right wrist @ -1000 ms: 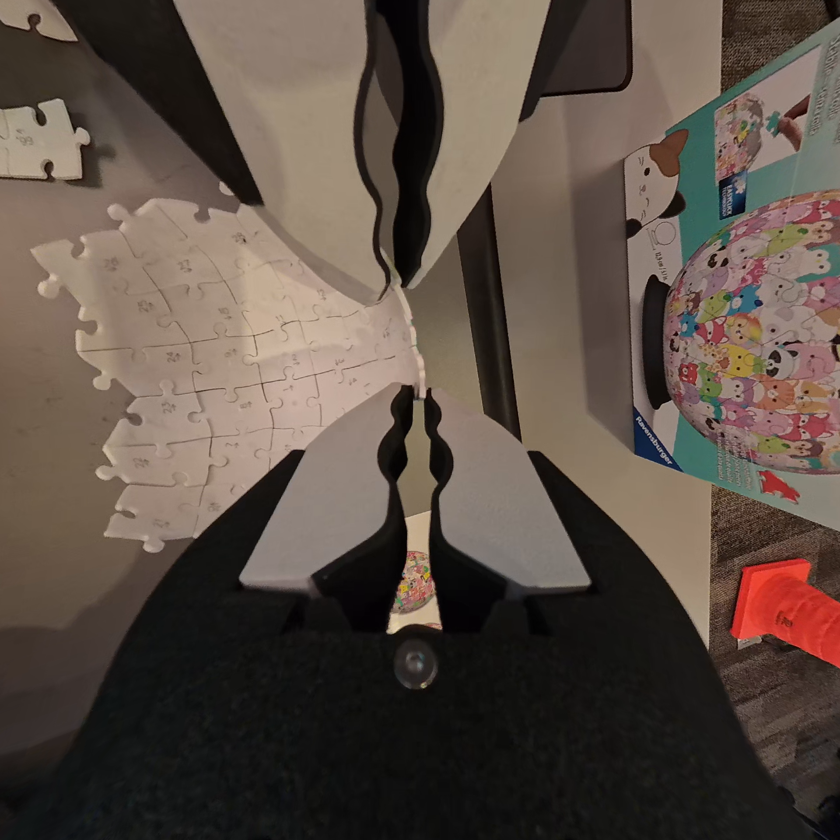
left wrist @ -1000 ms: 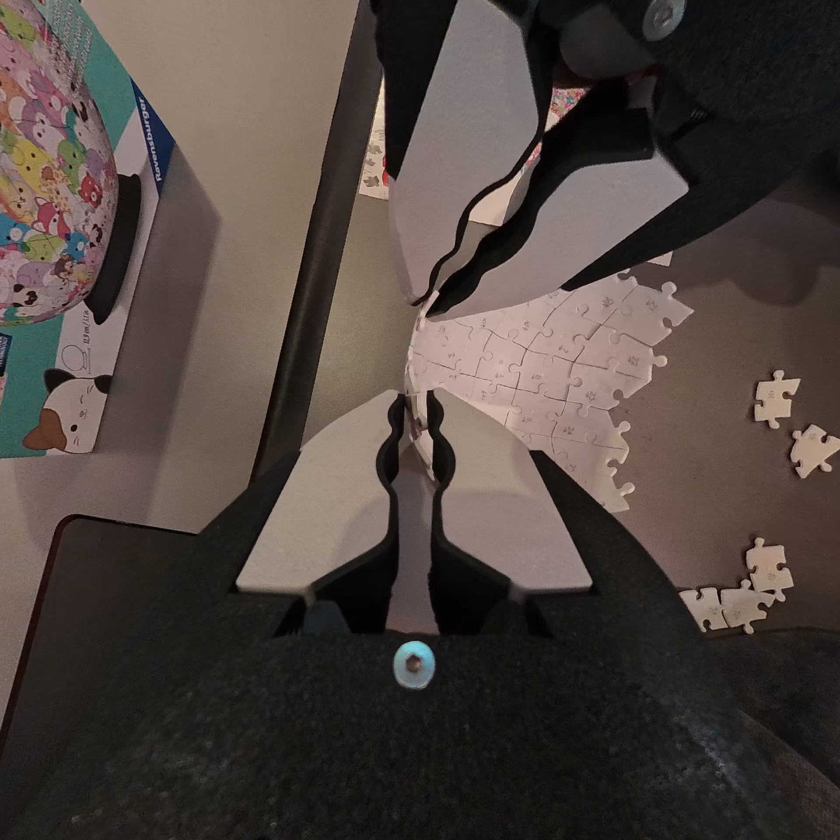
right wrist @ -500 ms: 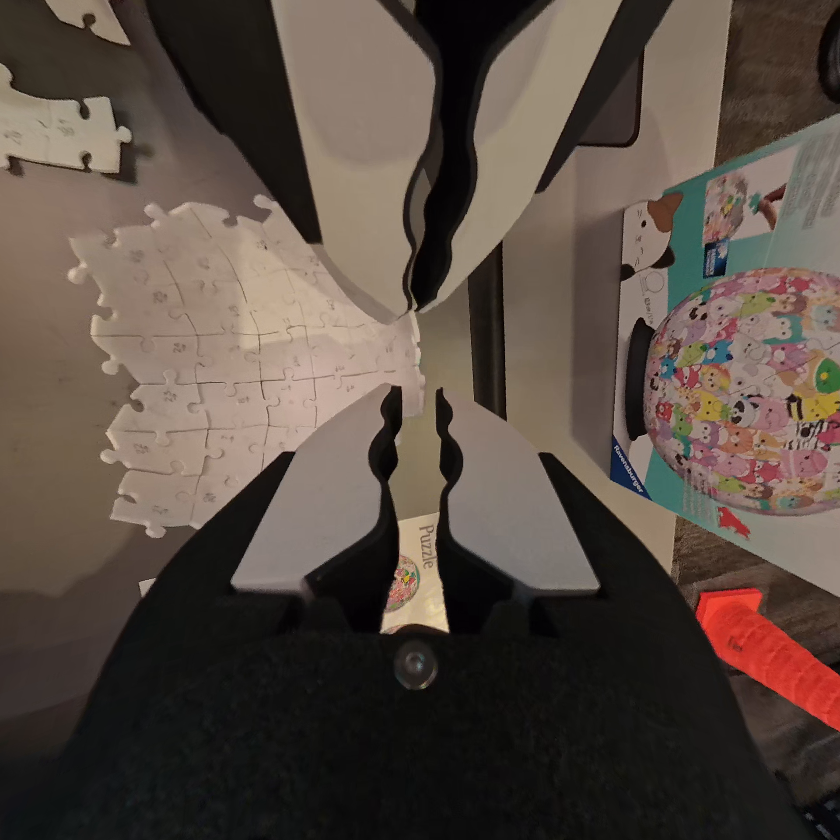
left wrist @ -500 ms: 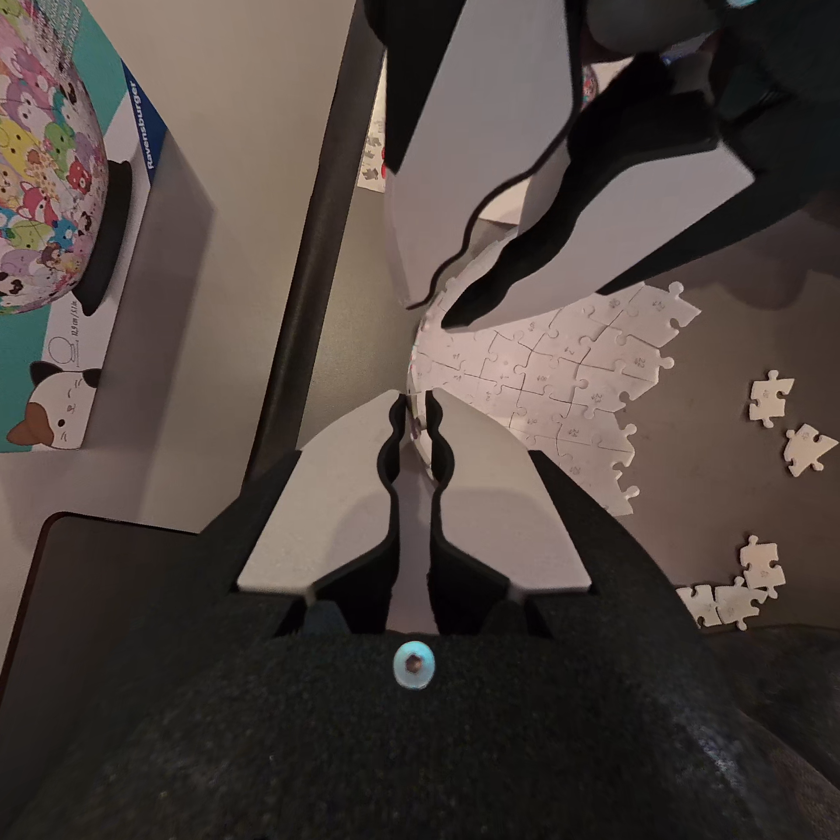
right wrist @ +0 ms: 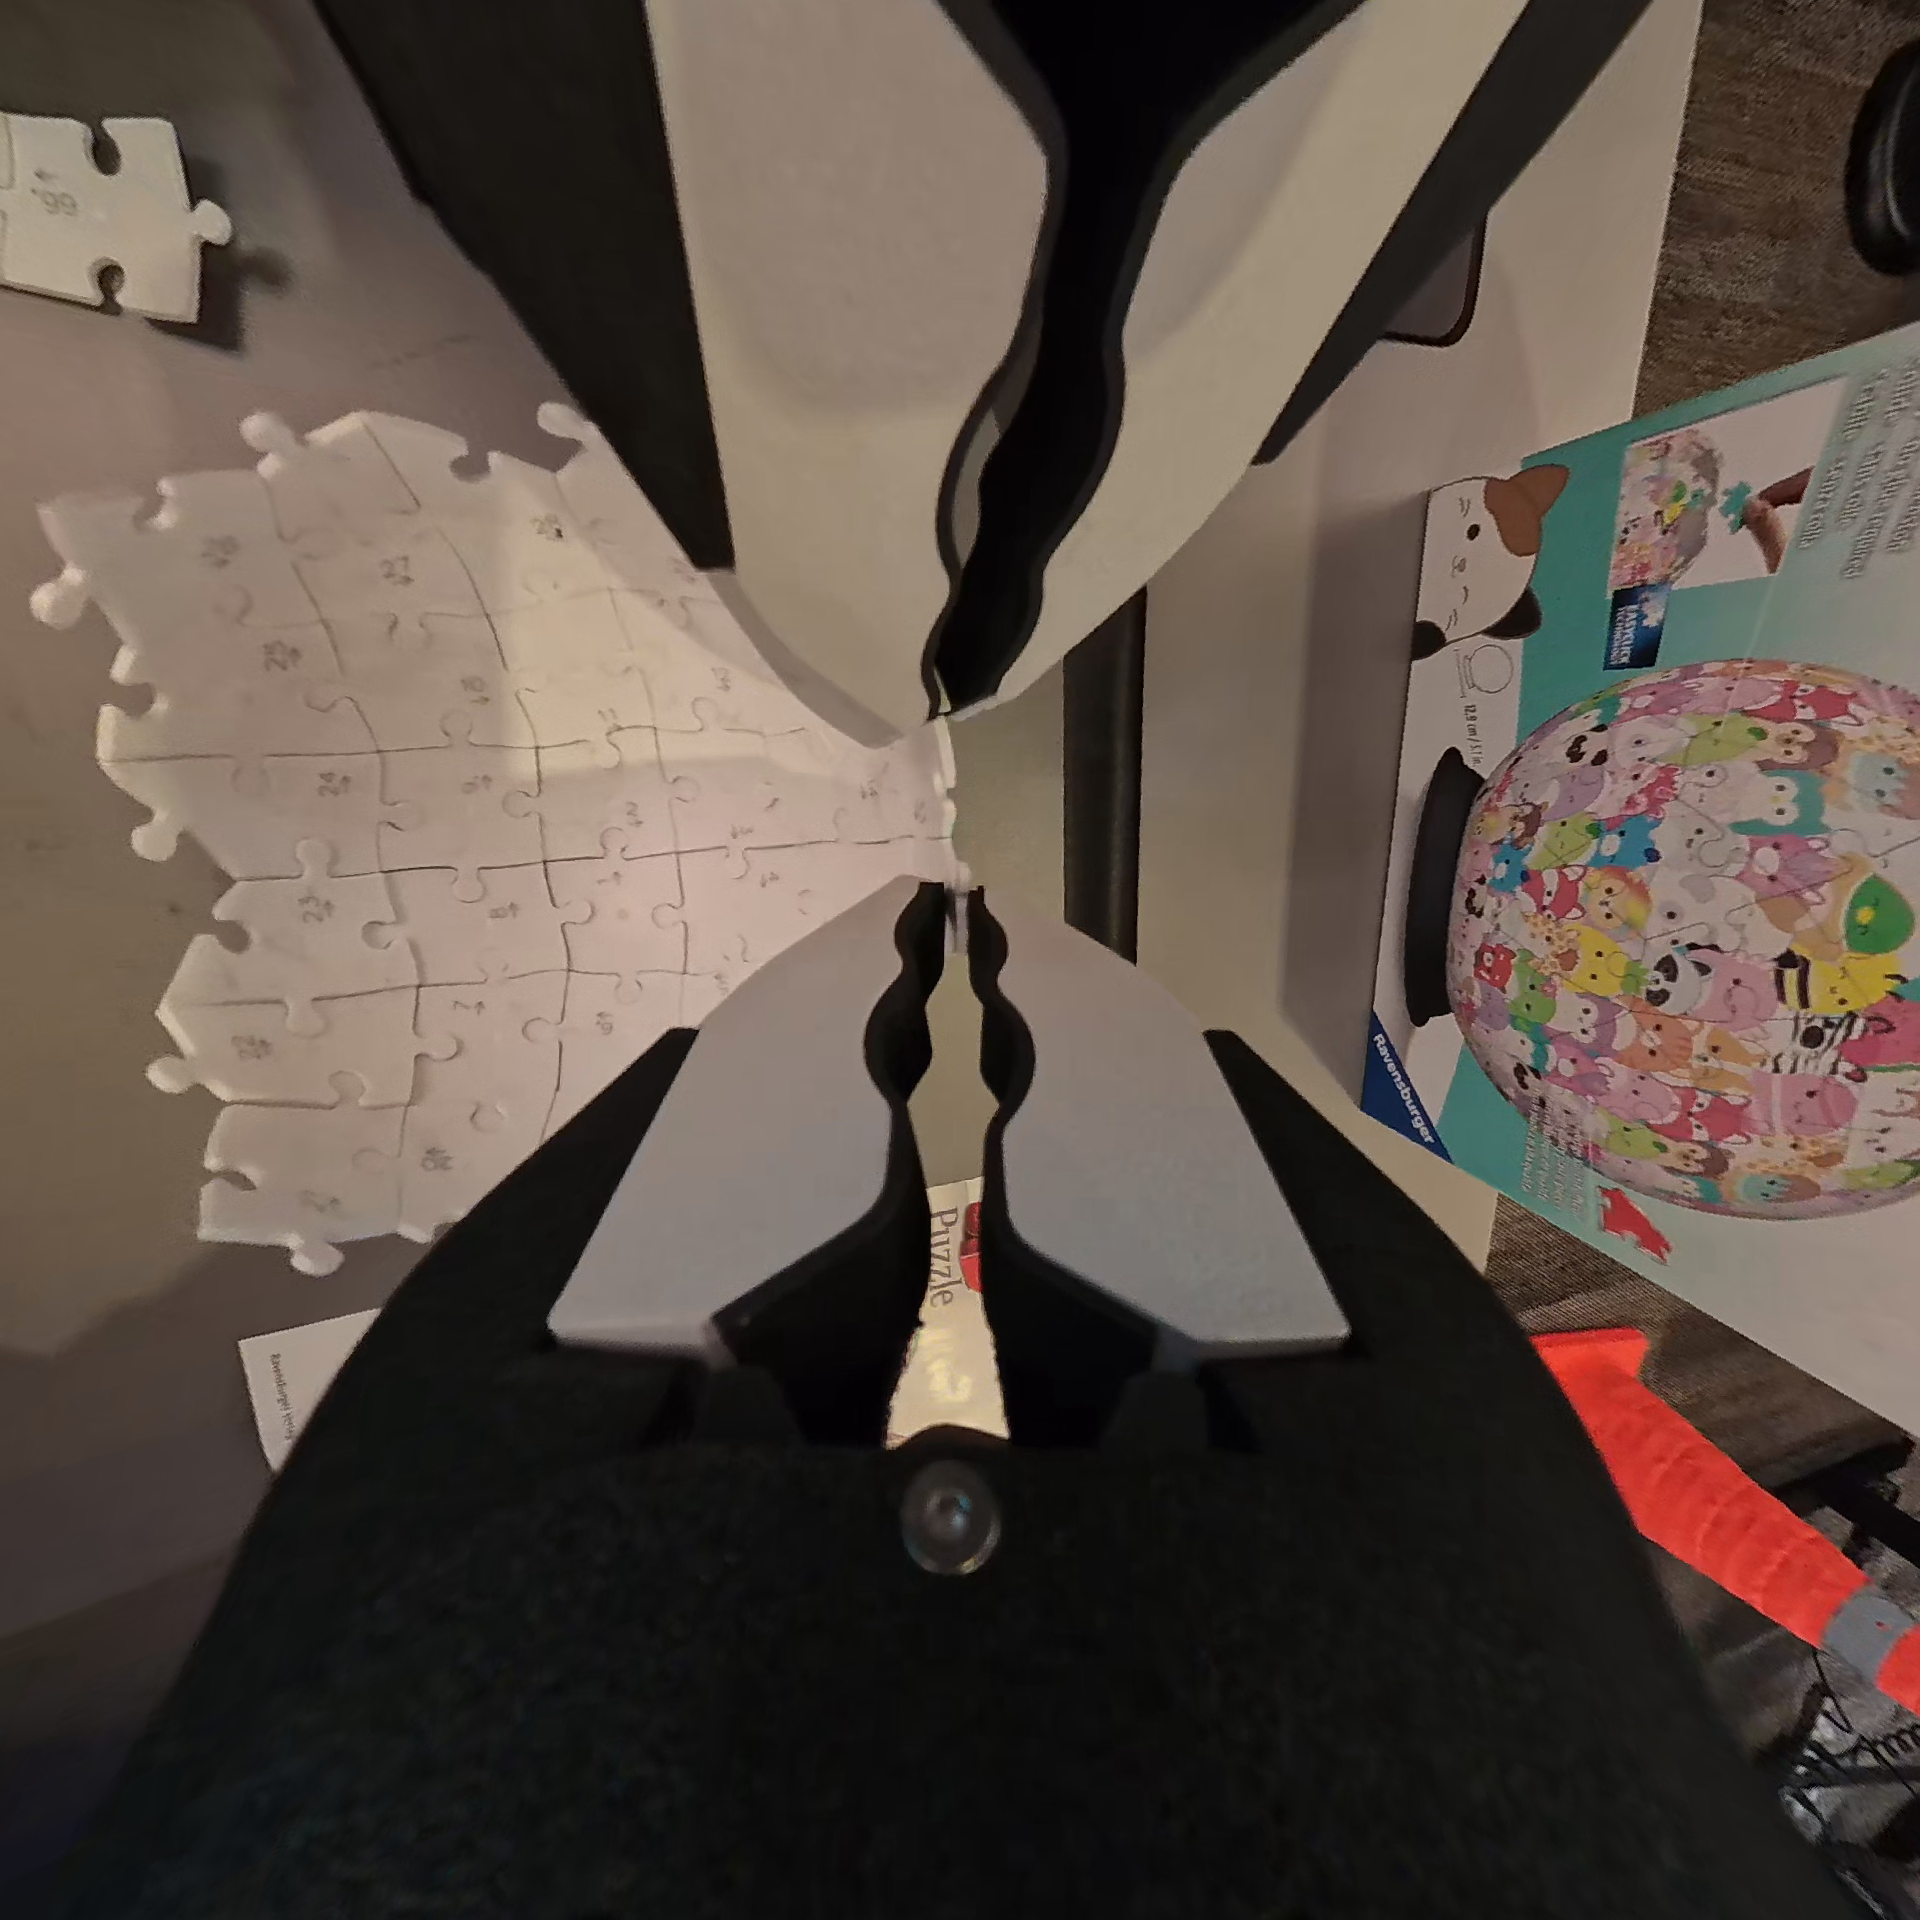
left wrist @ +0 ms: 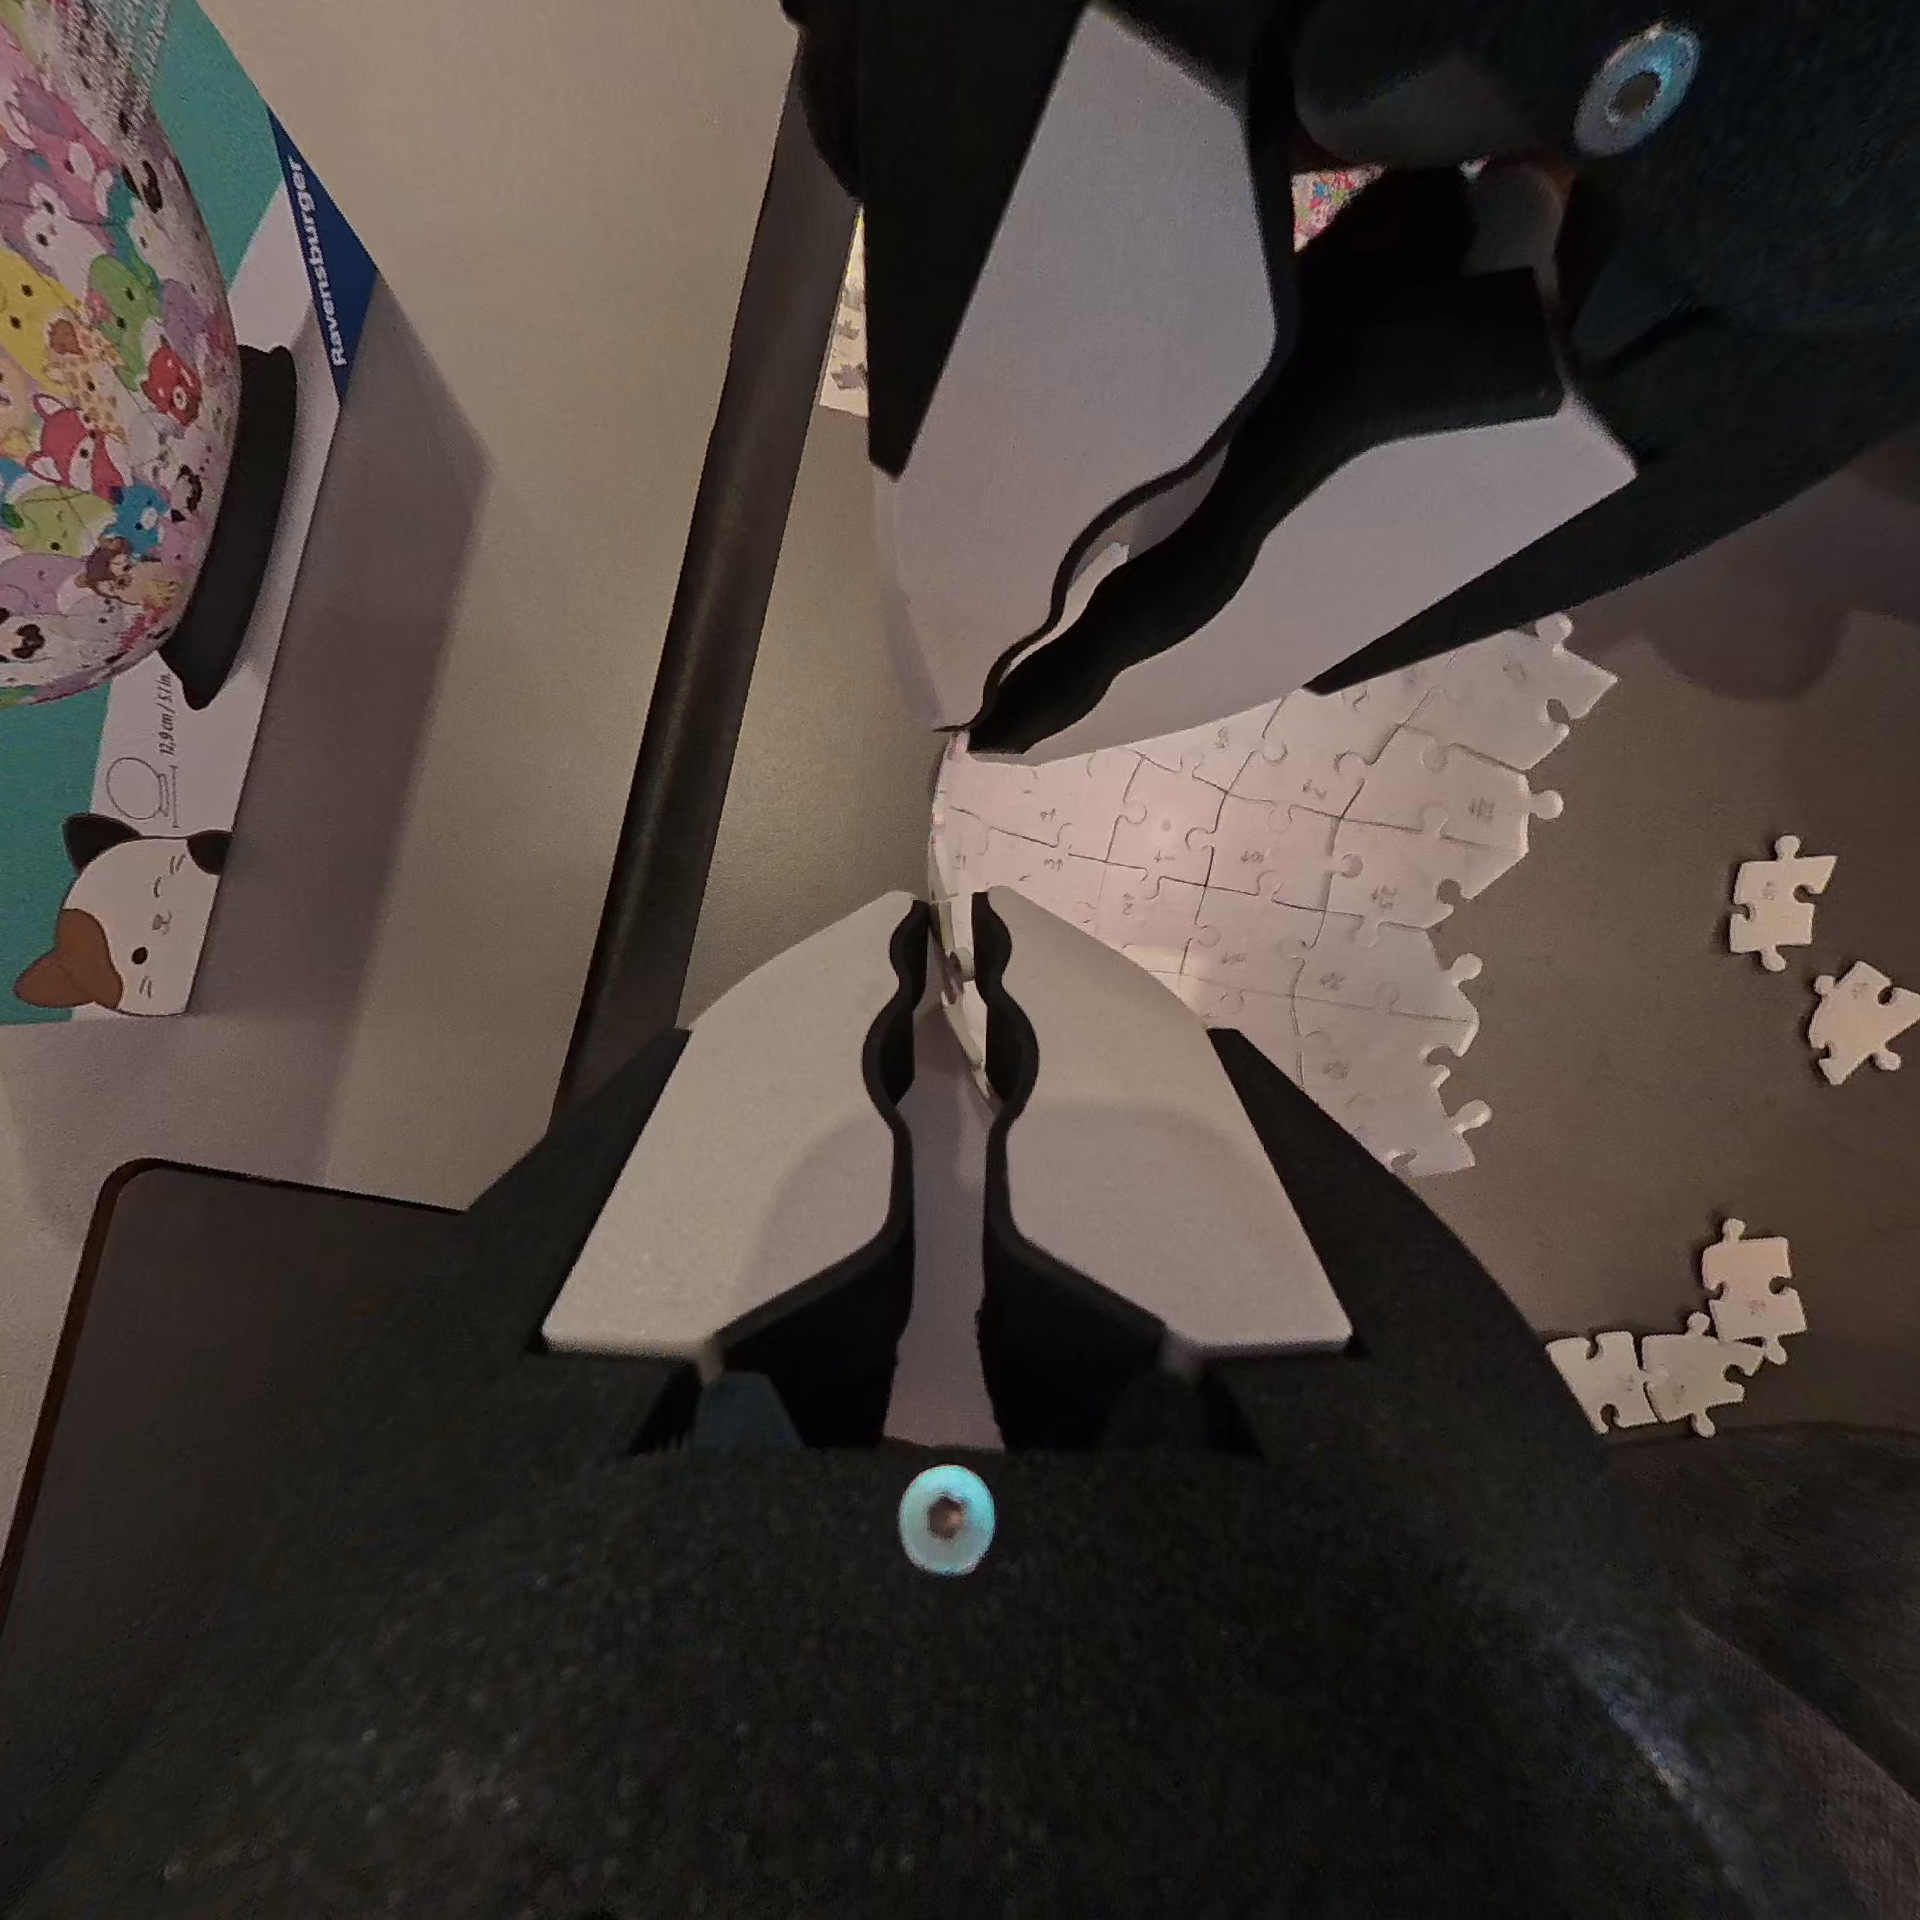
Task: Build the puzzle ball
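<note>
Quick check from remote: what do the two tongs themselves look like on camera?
Both match: left tongs and right tongs have a matte black, grainy body, two broad pale grey fingers with wavy black inner edges, and one round screw at the base. No cables or sleeves show.

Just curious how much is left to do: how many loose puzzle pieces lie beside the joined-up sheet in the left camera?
5 loose pieces: two single ones right of the assembled section, three clustered at lower right. Others may be hidden.
</note>
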A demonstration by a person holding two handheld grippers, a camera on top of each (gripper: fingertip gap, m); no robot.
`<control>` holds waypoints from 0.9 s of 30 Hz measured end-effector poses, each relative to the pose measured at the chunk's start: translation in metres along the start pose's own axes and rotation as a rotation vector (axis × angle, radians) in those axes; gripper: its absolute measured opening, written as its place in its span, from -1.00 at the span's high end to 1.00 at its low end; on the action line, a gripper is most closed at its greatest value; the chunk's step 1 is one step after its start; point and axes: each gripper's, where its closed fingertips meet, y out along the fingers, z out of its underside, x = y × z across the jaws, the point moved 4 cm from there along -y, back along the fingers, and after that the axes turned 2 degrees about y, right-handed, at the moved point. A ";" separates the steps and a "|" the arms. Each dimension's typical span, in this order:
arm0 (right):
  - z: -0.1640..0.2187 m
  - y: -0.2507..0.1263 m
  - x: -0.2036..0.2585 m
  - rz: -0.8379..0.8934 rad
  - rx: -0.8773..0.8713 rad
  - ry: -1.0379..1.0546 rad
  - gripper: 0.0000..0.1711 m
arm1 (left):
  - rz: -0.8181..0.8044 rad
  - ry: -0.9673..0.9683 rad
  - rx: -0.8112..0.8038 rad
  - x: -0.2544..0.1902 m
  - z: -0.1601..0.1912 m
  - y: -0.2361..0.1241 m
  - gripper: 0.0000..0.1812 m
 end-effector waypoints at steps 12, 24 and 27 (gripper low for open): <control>-0.001 0.002 0.001 0.008 0.005 -0.007 0.92 | 0.037 -0.029 -0.007 -0.001 0.003 0.001 0.90; 0.026 -0.067 0.010 0.205 -0.243 0.246 0.79 | 0.132 -0.080 0.090 -0.013 0.023 0.001 0.82; 0.043 -0.071 0.016 0.288 -0.283 0.355 0.79 | 0.157 -0.094 0.106 -0.016 0.026 0.000 0.82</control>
